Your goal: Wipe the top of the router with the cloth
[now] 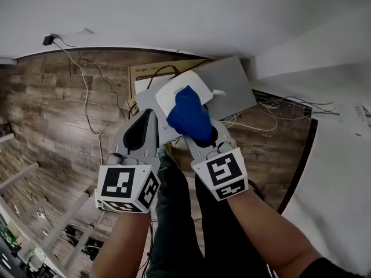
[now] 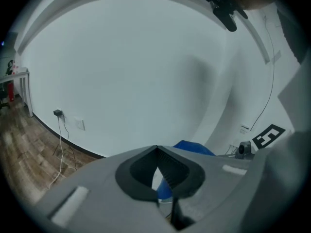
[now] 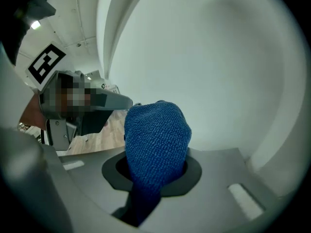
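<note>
A white router (image 1: 171, 93) lies on a grey panel (image 1: 232, 84) on the floor ahead of my legs. My right gripper (image 1: 197, 131) is shut on a bunched blue cloth (image 1: 188, 116), which rests over the router's near right part. In the right gripper view the cloth (image 3: 155, 140) bulges up out of the jaws and hides the router. My left gripper (image 1: 149, 114) sits just left of the cloth, beside the router's near left corner, with its jaws shut and nothing between them. In the left gripper view the cloth (image 2: 193, 147) shows past the shut tips (image 2: 156, 152).
A cardboard box (image 1: 144, 73) lies under the panel. Loose cables (image 1: 87, 97) run over the wood floor to a wall plug (image 1: 48, 40), and more cables (image 1: 278, 106) lie at the right. A white surface (image 1: 342, 172) borders the right side, and a white wall stands ahead.
</note>
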Motion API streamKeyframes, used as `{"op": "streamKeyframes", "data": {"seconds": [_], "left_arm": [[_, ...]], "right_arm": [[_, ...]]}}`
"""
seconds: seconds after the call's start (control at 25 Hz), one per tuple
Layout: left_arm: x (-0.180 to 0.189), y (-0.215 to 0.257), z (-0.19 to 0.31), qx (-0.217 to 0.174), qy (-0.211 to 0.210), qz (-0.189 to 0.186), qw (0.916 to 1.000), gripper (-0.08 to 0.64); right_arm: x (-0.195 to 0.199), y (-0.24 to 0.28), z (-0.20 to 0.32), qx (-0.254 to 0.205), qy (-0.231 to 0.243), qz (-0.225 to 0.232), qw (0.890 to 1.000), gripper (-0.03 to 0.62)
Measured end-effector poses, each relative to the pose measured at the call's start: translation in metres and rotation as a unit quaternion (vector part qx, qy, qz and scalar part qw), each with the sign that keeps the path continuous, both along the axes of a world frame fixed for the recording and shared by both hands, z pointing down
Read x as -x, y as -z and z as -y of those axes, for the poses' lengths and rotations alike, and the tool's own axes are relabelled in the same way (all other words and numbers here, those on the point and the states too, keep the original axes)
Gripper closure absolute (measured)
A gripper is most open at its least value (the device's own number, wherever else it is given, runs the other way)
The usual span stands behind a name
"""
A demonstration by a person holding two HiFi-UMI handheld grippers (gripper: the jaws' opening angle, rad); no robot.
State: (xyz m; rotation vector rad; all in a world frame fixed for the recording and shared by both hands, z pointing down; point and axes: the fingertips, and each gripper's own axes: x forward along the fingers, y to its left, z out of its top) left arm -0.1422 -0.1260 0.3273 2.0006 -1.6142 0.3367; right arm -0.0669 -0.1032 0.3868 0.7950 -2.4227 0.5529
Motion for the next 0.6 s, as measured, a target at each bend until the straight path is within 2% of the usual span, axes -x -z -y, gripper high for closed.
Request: {"op": "streamKeyframes", "data": {"seconds": [0.16,0.28,0.6], "left_arm": [[0.02,-0.077,0.016,0.023,-0.04,0.003,0.9989,0.56],[0.028,-0.12,0.015,0.05,-0.06,-0.003,0.997,0.56],[0.055,-0.16,0.024,0.073,-0.061,-0.023,0.9952,0.56]], "right_arm": [[0.029,-0.072,0.014,0.01,0.001,-0.02,1.0,0.492],[0.042,-0.104,0.014,0.015,0.011,-0.033,0.999,0.492],[0.081,-0.136,0.035,-0.002,0.089,-0.059,0.994,0.492]]}}
